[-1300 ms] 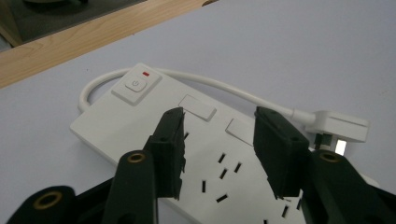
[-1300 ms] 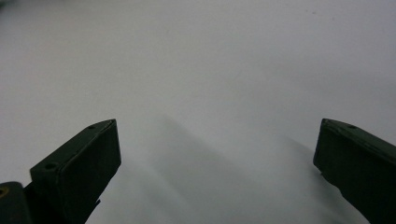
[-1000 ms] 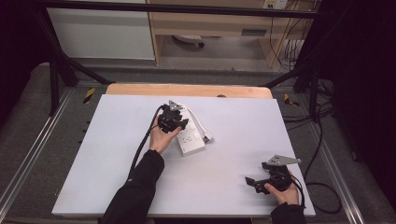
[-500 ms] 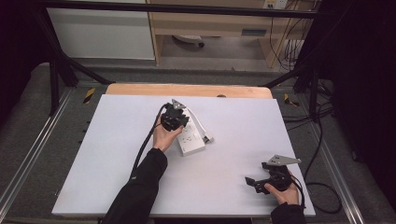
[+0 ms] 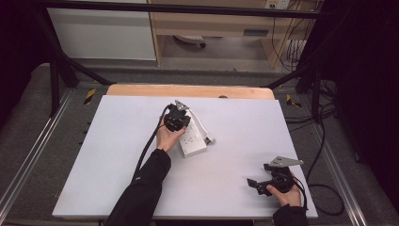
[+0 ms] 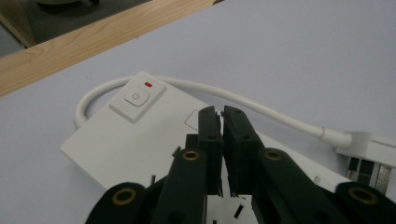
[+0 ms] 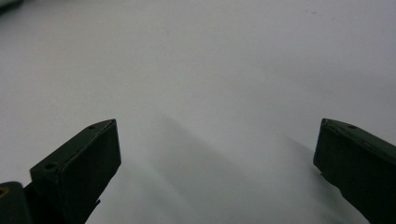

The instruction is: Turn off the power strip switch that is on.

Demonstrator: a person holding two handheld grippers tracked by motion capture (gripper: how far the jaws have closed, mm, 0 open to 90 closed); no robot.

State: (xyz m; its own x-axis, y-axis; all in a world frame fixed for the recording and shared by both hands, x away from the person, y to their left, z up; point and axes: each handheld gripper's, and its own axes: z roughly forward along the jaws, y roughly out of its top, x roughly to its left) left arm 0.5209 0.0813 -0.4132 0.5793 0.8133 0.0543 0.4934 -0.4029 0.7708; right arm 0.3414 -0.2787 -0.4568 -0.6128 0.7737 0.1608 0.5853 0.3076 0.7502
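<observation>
Here, a white power strip [image 5: 192, 139] is seen lying flat on the white table [image 5: 113, 155], near the table's far wooden edge [image 5: 141, 90] and roughly midway across it. The left gripper [image 5: 181, 114] is held over the strip's far end, and in the left gripper view its 2 black jaws are brought nearly together, with only a thin slit left between the pads; they have just been closing, and nothing is caught between them. Just beyond the tips of the left gripper [image 6: 222, 114], the strip's square power button [image 6: 136, 97] is shown, with a small red mark [image 6: 148, 84] beside it. A white cable [image 6: 261, 109] is looped from that end of the strip and run alongside it to a plug [image 6: 369, 151] lying on the table. The right gripper [image 5: 254, 184] is held well apart from the strip, near the table's front right corner. Its jaws are spread wide over bare table surface, and nothing is held between them.
</observation>
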